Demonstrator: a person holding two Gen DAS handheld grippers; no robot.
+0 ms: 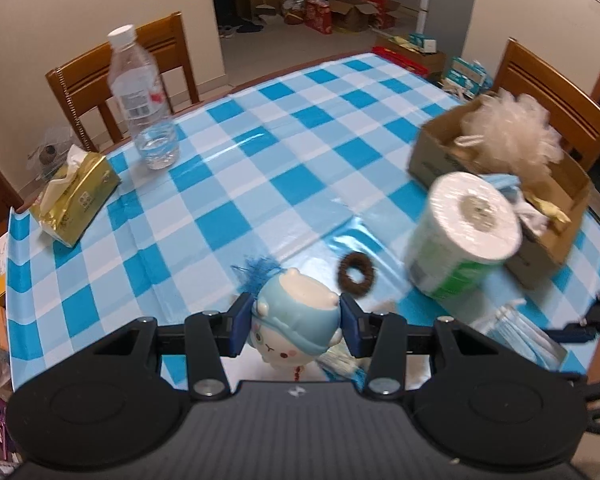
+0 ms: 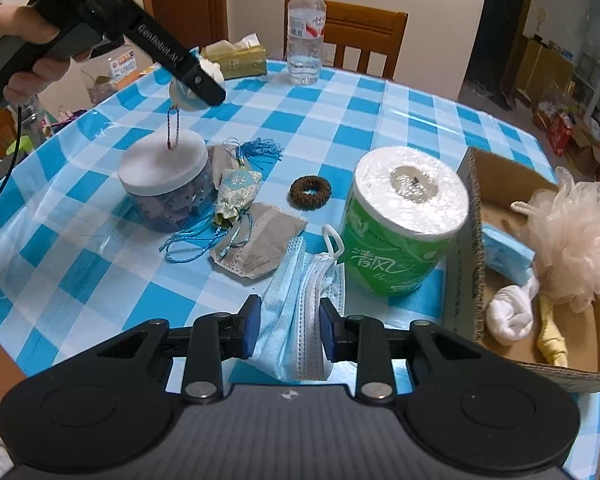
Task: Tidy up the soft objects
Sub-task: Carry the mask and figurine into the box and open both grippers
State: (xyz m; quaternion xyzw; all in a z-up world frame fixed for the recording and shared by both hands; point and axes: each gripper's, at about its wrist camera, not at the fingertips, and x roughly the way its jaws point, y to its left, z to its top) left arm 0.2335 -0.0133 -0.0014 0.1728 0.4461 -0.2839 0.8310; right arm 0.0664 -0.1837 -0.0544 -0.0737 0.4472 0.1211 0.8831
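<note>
On the table (image 2: 380,112), under its blue-and-white checked cloth, the cardboard box (image 2: 470,240) at the right edge serves as the landmark. Inside it lie a pale bath pouf (image 2: 572,236), a folded blue mask (image 2: 508,256), a rolled white sock (image 2: 512,316) and a yellow cloth (image 2: 552,344). Touching the box's near wall stands the toilet paper roll (image 2: 404,220), upright in its green wrapper. Well to the left of the box sits a jar with a white lid (image 2: 164,172), and far beyond it, at the back edge of the table, stand a water bottle (image 2: 306,32) and a gold tissue pack (image 2: 236,58). Between the jar and the roll lie a grey mask (image 2: 260,248), a tasselled sachet (image 2: 236,192) and a brown hair scrunchie (image 2: 310,192). Just left of the box's near corner, the right gripper (image 2: 288,330) has the blue face mask (image 2: 300,320) between its jaws, which have drawn in narrow against the bunched fabric; one ear loop trails toward the roll. Farthest from the box, above the jar, the left gripper (image 1: 296,326) is clamped on the small plush toy (image 1: 296,328), its blue pads pressing both sides of the blue-hooded head; a cord loop dangles beneath the toy over the jar lid.
</note>
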